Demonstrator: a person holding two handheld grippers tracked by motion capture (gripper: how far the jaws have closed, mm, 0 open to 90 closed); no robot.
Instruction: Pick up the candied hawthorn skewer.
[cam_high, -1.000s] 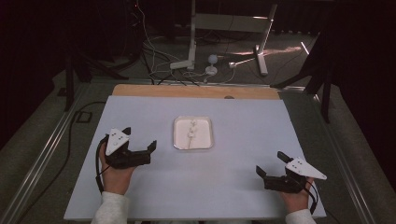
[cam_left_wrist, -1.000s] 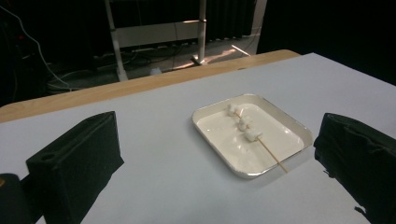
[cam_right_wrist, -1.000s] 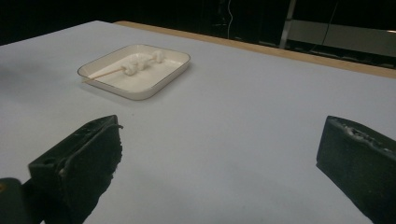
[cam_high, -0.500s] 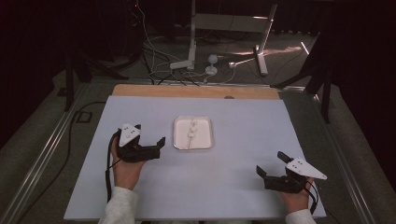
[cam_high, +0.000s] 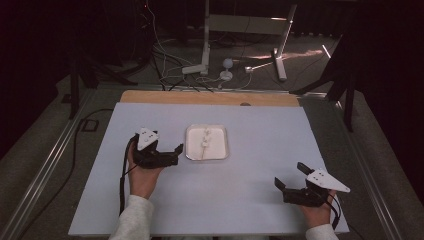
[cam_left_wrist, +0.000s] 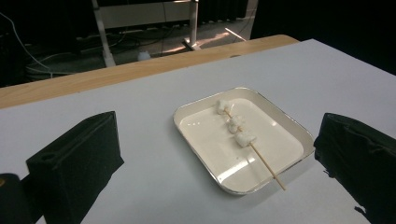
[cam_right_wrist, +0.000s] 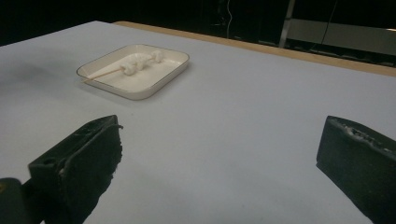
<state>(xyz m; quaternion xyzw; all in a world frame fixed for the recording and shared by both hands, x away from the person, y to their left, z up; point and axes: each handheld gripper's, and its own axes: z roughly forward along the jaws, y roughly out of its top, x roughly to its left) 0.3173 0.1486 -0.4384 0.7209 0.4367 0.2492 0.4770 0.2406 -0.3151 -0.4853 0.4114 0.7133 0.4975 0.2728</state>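
Note:
A white rectangular tray (cam_high: 222, 150) sits near the middle of the pale table. In it lies a wooden skewer (cam_high: 205, 141) threaded with three white marshmallow-like pieces. My left gripper (cam_high: 176, 154) is open just left of the tray, jaws pointing at it and apart from it. In the left gripper view the tray (cam_left_wrist: 189, 140) and skewer (cam_left_wrist: 236, 128) lie between and beyond the wide-set jaws of the left gripper (cam_left_wrist: 215, 154). My right gripper (cam_high: 289, 175) is open near the front right, holding nothing. From the right gripper (cam_right_wrist: 219, 144) the tray (cam_right_wrist: 159, 79) is farther off at upper left.
The pale board (cam_high: 260, 125) covers the table, with a wooden strip (cam_high: 210, 97) along its far edge. Beyond it, on the floor, are cables and a metal stand (cam_high: 207, 35). Metal rails (cam_high: 45, 170) run along both sides.
My left gripper has moved forward and to the right, from the front left up to the tray's left side. The right gripper has stayed put.

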